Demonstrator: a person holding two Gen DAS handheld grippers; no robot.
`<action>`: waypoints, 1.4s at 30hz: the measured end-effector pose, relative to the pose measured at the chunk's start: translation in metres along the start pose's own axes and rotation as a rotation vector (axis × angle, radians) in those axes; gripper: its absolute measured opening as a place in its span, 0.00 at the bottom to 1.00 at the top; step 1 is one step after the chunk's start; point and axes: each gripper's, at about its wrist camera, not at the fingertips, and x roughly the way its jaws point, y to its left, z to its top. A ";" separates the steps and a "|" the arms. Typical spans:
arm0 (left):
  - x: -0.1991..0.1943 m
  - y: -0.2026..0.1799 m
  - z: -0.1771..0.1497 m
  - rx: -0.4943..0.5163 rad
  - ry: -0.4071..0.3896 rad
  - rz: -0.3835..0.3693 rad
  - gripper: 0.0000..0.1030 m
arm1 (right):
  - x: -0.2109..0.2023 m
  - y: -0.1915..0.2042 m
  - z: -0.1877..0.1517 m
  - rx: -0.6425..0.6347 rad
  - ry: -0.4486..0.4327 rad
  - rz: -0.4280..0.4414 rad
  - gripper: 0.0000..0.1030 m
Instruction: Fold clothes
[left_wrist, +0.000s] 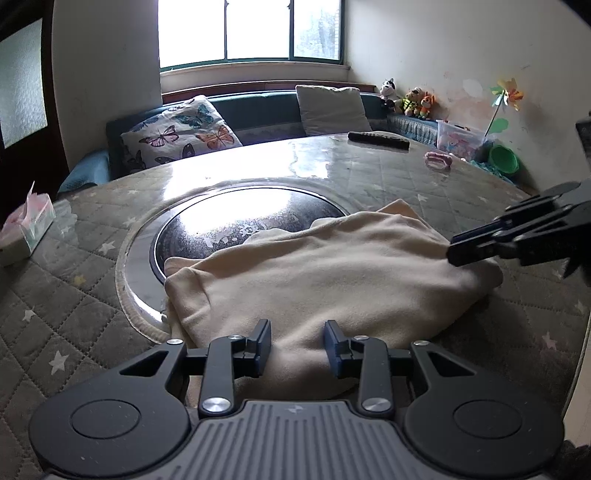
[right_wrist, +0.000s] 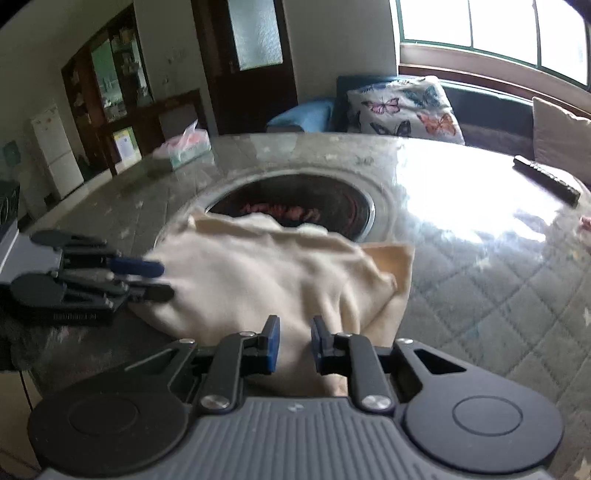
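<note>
A cream fleece garment (left_wrist: 314, 266) lies folded into a thick bundle on the quilted grey table (left_wrist: 74, 295), partly over the round dark inset (left_wrist: 240, 218). My left gripper (left_wrist: 297, 328) is at the bundle's near edge, its pads a little apart with a thick fold of cloth pinched between them. The right gripper (left_wrist: 452, 253) comes in from the right and holds the bundle's right edge. In the right wrist view the garment (right_wrist: 258, 273) fills the middle. There my right gripper (right_wrist: 294, 325) is narrowly shut on a fold, and the left gripper (right_wrist: 164, 280) sits at the cloth's left edge.
A tissue pack (left_wrist: 26, 229) sits at the table's left edge. At the far side lie a black remote (left_wrist: 378, 139) and a small pink item (left_wrist: 437, 159). Beyond the table, a sofa with a butterfly cushion (left_wrist: 181, 129) stands under the window.
</note>
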 end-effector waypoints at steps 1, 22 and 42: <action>0.000 0.002 0.001 -0.008 0.001 -0.003 0.35 | 0.005 -0.003 0.001 0.009 0.006 -0.006 0.16; 0.033 0.056 0.026 -0.085 0.044 0.081 0.35 | 0.039 -0.031 0.022 0.061 0.018 -0.048 0.17; 0.025 0.045 0.040 -0.045 -0.047 0.061 1.00 | 0.063 -0.033 0.042 0.044 0.016 -0.068 0.26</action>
